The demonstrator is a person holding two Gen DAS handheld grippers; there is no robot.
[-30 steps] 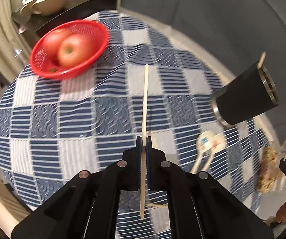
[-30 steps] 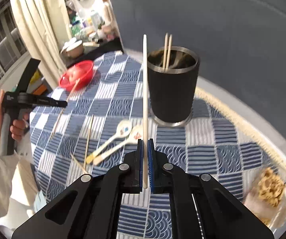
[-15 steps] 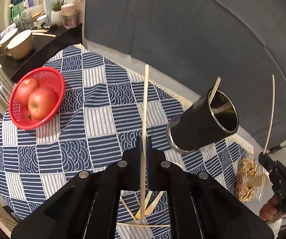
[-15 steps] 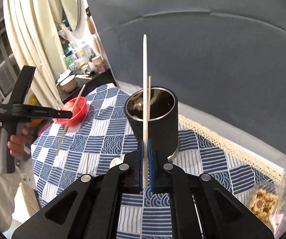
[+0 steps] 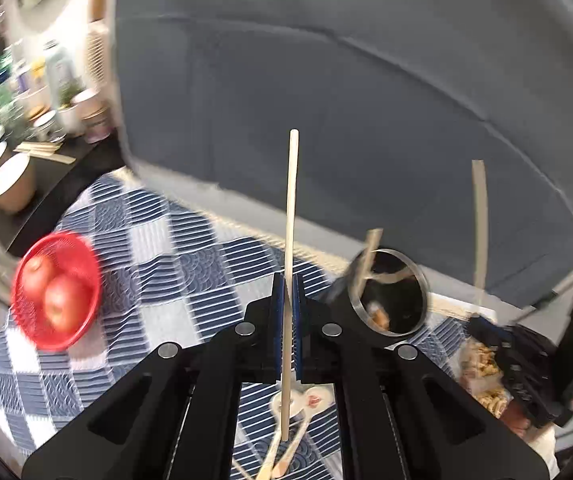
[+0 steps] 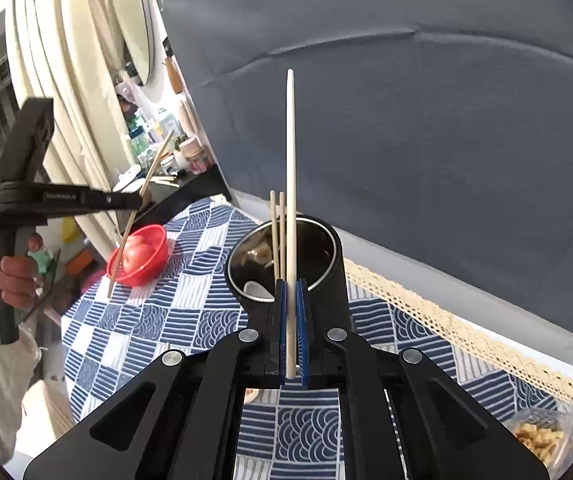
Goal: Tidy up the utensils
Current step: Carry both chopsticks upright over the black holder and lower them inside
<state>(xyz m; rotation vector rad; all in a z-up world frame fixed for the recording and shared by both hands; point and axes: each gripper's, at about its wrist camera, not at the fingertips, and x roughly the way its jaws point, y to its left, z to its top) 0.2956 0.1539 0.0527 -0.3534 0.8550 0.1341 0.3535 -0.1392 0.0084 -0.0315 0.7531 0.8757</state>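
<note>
The right gripper (image 6: 291, 336) has its jaws clenched on a pale chopstick (image 6: 290, 200) that stands upright between the blue pads, its tip well above the cup (image 6: 286, 260). Just beyond the jaws, the dark metal cup stands on the desk (image 6: 190, 312), which is covered by a blue checked cloth, and two wooden sticks (image 6: 277, 232) lean inside it. The left gripper (image 5: 286, 328) likewise grasps a wooden chopstick (image 5: 291, 240), held above the desk. Below its jaws two spoons (image 5: 306, 400) lie side by side on the cloth, near the cup. Further left, a red basket (image 5: 56, 292) holds two apples (image 5: 52, 288). A snack bag (image 5: 482, 376) lies at the right edge of the desk. A grey cushion (image 6: 406, 140) rises behind.
</note>
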